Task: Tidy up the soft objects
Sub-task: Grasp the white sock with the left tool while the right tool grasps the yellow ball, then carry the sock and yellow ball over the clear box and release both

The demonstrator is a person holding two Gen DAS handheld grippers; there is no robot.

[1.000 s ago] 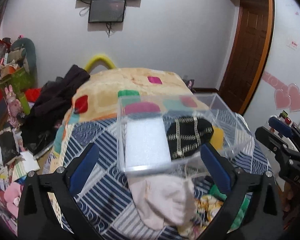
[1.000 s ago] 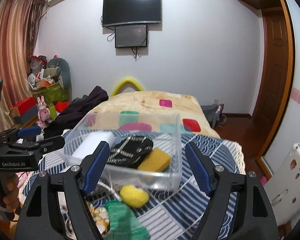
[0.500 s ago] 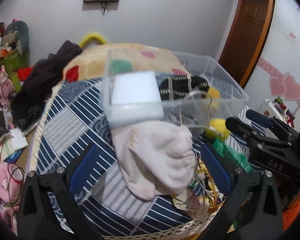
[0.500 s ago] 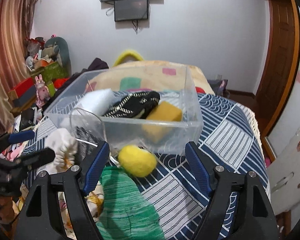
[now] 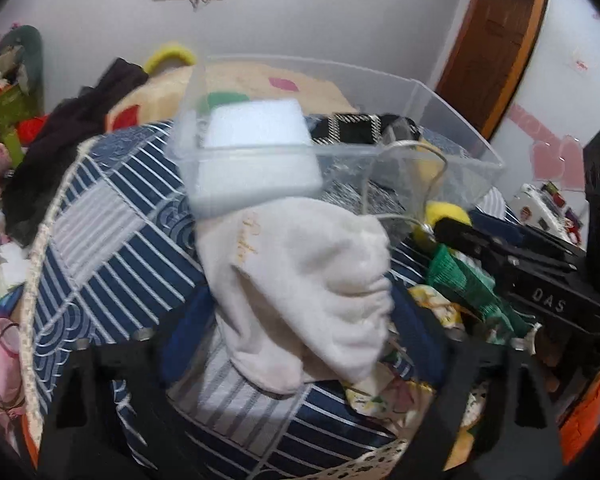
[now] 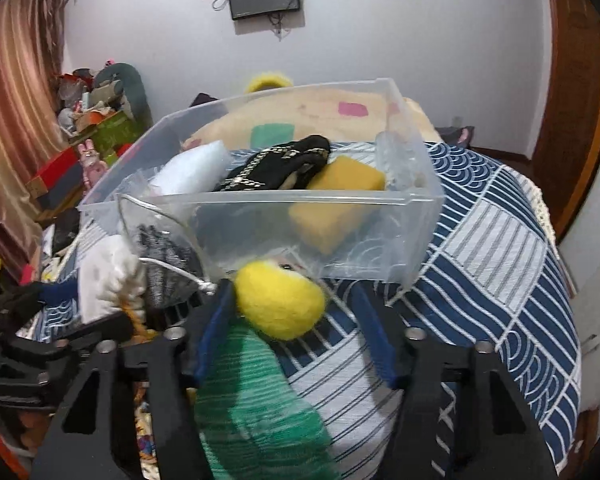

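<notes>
On right tongs (image 5: 540,276) body, white "DAS"; both tongs wide, left tongs (image 5: 296,320) straddling white sock (image 5: 300,292).

The white sock (image 5: 300,296) hides most of the left gripper (image 5: 296,336)'s blue pads, so its grip cannot be judged. The green knit cloth (image 6: 256,412) runs off the bottom edge (length unknown). The clear bin (image 6: 340,200)'s wall blurs the yellow sponge (image 6: 336,196) behind it. Motion smears the white foam block (image 5: 256,156).
</notes>
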